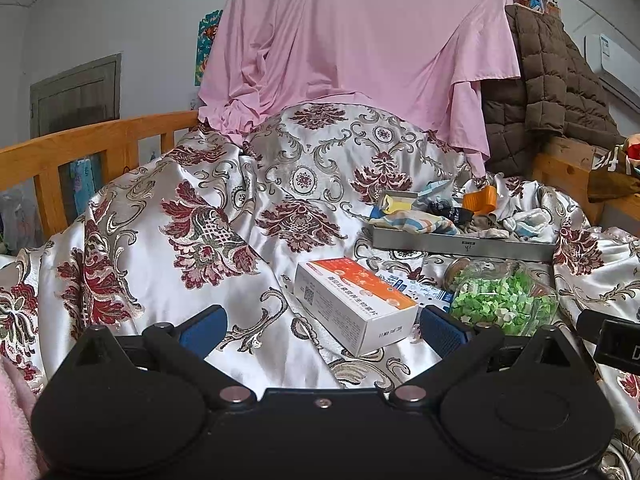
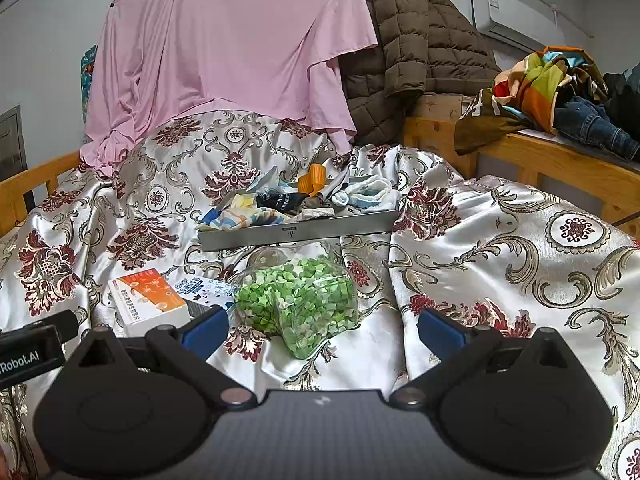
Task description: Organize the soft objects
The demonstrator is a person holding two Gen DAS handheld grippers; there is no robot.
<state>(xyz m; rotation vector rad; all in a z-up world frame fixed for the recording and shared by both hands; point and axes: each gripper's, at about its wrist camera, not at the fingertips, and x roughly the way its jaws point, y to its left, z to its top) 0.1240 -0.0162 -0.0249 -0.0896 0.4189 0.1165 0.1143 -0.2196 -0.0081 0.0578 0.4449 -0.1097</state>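
Note:
A grey metal tray (image 1: 460, 242) (image 2: 296, 234) lies on the floral satin bedspread. It holds several soft items: a striped cloth (image 1: 416, 222) (image 2: 244, 216), an orange piece (image 1: 480, 199) (image 2: 314, 178), dark socks (image 2: 282, 201) and white-blue socks (image 1: 528, 222) (image 2: 368, 194). My left gripper (image 1: 322, 326) is open and empty, low over the bedspread, with an orange-white box (image 1: 352, 302) between its fingers. My right gripper (image 2: 322, 328) is open and empty, just in front of a clear jar of green pieces (image 2: 298, 302) (image 1: 500, 300).
The orange-white box also shows at the left in the right wrist view (image 2: 150, 298), next to a small printed pack (image 2: 204, 290). A pink sheet (image 1: 360, 40) and a brown quilted jacket (image 2: 416, 48) hang behind. Wooden bed rails (image 1: 92, 148) (image 2: 560, 164) stand at both sides.

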